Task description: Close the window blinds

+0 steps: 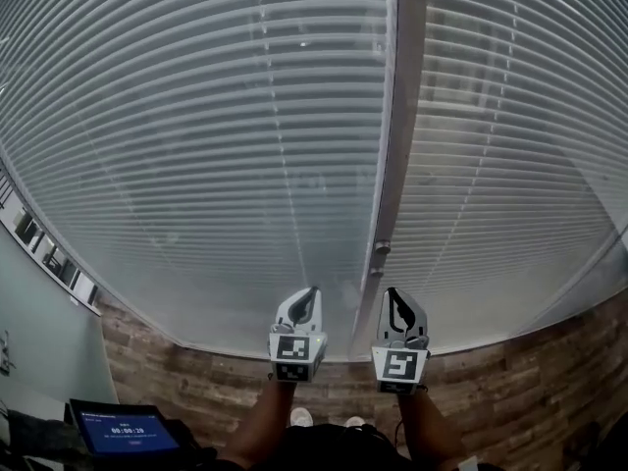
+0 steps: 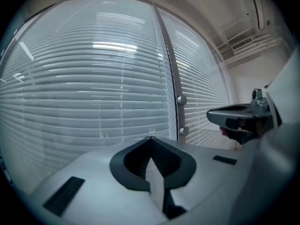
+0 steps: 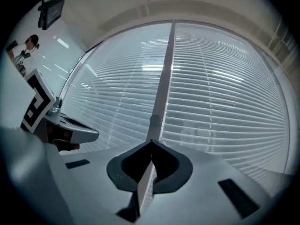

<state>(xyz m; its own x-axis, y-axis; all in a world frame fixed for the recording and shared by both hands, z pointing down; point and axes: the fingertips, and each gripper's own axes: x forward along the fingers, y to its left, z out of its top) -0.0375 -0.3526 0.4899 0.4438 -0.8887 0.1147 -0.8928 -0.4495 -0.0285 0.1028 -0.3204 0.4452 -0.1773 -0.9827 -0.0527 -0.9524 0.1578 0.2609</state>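
Observation:
Two white slatted blinds hang side by side over the window, a wide left blind (image 1: pixel 216 145) and a right blind (image 1: pixel 510 165), with a grey upright frame post (image 1: pixel 404 116) between them. A small round knob (image 1: pixel 381 248) sits low on that post, and it also shows in the right gripper view as the knob (image 3: pixel 154 120). My left gripper (image 1: pixel 314 289) points at the bottom of the left blind, its jaws together and nothing between them. My right gripper (image 1: pixel 392 292) is just right of the post, below the knob. Its jaws meet at the tip (image 3: pixel 151 143) and hold nothing I can see.
A wood-look wall (image 1: pixel 510 381) runs under the window. A tablet with a blue screen (image 1: pixel 128 430) stands at the lower left. Small framed pictures (image 1: pixel 49 253) line the left wall. The person's shoes (image 1: pixel 302 417) show below the grippers.

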